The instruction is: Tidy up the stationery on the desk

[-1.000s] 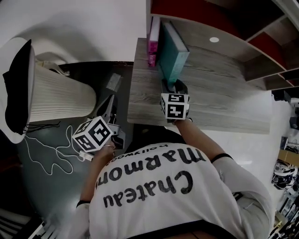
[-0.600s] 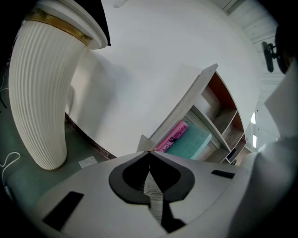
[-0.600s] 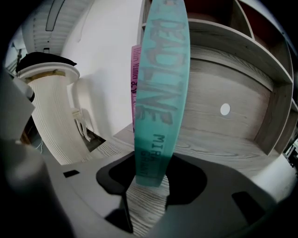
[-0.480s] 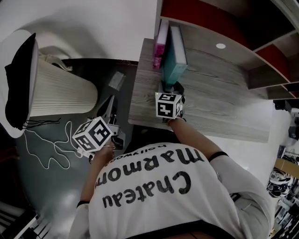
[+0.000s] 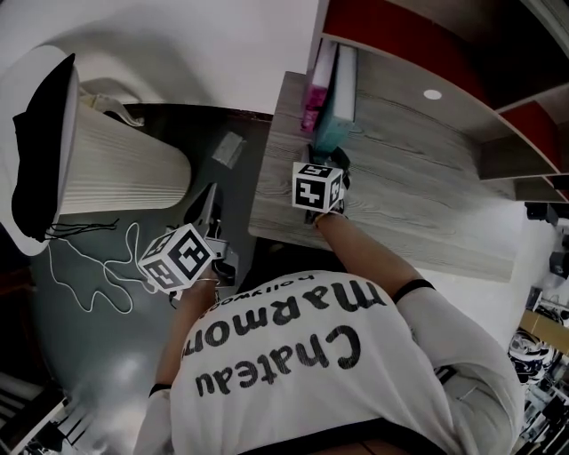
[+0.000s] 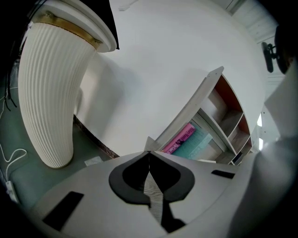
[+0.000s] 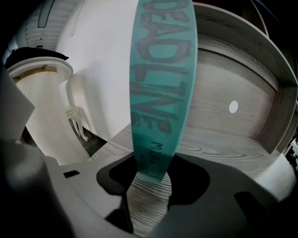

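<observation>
A teal book [image 5: 342, 93] stands upright on the grey wood shelf [image 5: 418, 178], close beside a pink book [image 5: 318, 84] at the shelf's left end. My right gripper [image 5: 329, 158] is shut on the low end of the teal book's spine [image 7: 163, 93]; the jaws sit on either side of it [image 7: 149, 179]. My left gripper [image 5: 212, 209] hangs left of the shelf over the dark floor, jaws together and empty [image 6: 149, 153]. From the left gripper view both the pink book [image 6: 179, 139] and the teal book [image 6: 200, 142] show in the shelf.
A tall white ribbed object [image 5: 116, 173] stands at the left, with a thin white cable [image 5: 89, 284] on the dark floor below it. A small grey card [image 5: 228, 149] lies near the shelf's left edge. Shelf walls and red back panels [image 5: 382, 22] rise behind the books.
The right gripper has carried the teal book back and left along the shelf; the book has gone from leaning to upright beside the pink book. The left gripper has kept its place.
</observation>
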{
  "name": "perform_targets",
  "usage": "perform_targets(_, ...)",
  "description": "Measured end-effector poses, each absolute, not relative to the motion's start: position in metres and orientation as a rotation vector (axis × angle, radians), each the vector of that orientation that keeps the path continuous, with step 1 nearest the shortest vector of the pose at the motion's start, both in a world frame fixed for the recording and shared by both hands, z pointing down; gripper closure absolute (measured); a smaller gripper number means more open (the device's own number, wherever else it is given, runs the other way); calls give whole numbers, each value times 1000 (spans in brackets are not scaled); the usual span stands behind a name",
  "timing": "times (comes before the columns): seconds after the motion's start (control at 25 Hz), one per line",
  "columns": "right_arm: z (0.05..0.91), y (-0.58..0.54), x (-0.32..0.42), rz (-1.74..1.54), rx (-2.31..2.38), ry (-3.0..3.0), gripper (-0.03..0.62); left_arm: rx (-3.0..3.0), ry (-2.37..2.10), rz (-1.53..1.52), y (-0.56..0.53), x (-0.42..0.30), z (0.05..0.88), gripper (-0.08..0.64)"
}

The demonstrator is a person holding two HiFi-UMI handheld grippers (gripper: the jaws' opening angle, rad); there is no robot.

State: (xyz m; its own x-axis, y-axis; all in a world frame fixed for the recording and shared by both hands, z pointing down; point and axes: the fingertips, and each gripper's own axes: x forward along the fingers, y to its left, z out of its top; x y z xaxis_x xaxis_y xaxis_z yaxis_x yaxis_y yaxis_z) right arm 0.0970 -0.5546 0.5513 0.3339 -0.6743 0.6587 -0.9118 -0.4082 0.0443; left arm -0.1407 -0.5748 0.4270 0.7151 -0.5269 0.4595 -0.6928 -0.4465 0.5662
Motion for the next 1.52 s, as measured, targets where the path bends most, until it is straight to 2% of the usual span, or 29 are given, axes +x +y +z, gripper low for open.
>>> perform_targets(1.52,560,-596,123,733,2038,-1461,387,2097,-1024,272,-588,-146,432,544)
